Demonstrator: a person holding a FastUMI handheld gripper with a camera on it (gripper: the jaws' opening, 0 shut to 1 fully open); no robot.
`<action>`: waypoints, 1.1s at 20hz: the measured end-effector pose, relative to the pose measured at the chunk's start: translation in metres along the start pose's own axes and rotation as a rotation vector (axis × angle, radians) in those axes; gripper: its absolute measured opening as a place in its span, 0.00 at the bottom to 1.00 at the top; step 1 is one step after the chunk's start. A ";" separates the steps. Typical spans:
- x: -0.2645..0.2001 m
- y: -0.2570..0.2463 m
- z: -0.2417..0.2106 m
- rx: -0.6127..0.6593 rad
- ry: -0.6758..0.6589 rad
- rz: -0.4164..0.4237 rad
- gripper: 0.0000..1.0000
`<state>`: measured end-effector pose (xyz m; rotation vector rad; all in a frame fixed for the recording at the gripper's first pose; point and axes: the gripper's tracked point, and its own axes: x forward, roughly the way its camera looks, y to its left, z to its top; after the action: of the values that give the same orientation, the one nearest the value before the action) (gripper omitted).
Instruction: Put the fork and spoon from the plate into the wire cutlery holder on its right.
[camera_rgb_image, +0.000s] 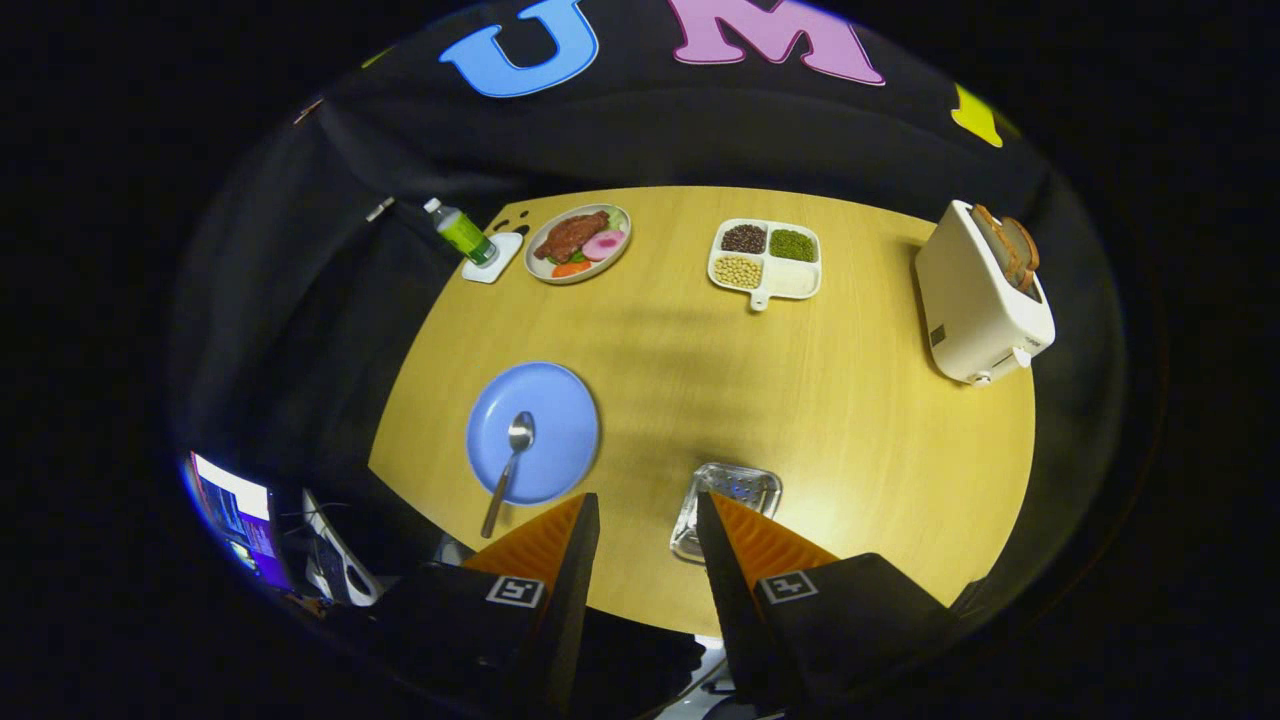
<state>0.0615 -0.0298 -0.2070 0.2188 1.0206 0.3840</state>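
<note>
A blue plate (545, 425) lies on the round wooden table (850, 400), just beyond my left finger. A metal spoon (508, 468) rests on the plate, bowl toward its middle and handle sticking out over the near rim. The wire cutlery holder (727, 505) stands to the plate's right, partly hidden behind my right finger (735, 540). My gripper (648, 500) hangs high above the table's near edge, open, with nothing between its fingers. I see no fork on the plate.
At the far side of the table stand a green bottle (462, 232) on a white coaster, a plate of food (578, 243) and a divided dish of beans (765, 260). A white toaster (983, 295) with bread sits far right. A lit screen (235, 520) glows below left.
</note>
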 end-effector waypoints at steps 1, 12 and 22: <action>0.000 0.016 -0.001 0.011 -0.010 0.026 0.63; 0.077 0.135 -0.016 -0.034 0.010 0.125 0.63; 0.184 0.163 -0.054 -0.012 0.221 0.034 0.63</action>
<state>0.0663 0.1943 -0.3213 0.1860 1.2329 0.4526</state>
